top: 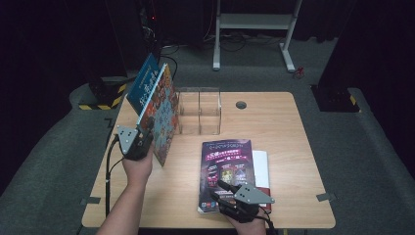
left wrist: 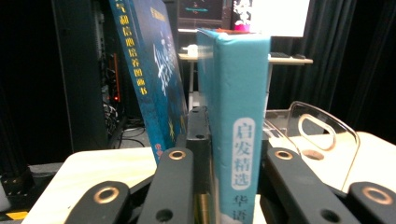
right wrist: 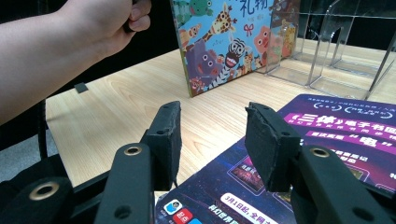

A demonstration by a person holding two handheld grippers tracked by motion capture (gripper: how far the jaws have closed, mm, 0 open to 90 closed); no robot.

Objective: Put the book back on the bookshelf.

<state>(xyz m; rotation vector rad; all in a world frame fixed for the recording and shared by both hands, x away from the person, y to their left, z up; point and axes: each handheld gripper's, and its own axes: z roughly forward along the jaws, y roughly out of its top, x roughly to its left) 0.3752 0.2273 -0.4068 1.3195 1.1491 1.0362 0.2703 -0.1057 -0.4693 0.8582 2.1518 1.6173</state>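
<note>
Evidently shelving: left claw (top: 142, 139) pinching a picture book (top: 164, 115) by its spine, upright, blue book (top: 144, 81) leaning just behind it, clear rack (top: 199, 111) just beyond, likely the slot to fill. Right claw (right wrist: 212, 140) spread, hovering low over purple magazine (top: 226, 166), probably ready to grab next.

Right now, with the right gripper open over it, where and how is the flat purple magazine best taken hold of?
Grip the purple magazine at its near edge, coming in low from the person's side. It lies flat on the wooden table atop a white book, so only an edge offers thickness to pinch. The right gripper already hovers open there, jaws astride that near corner.
</note>
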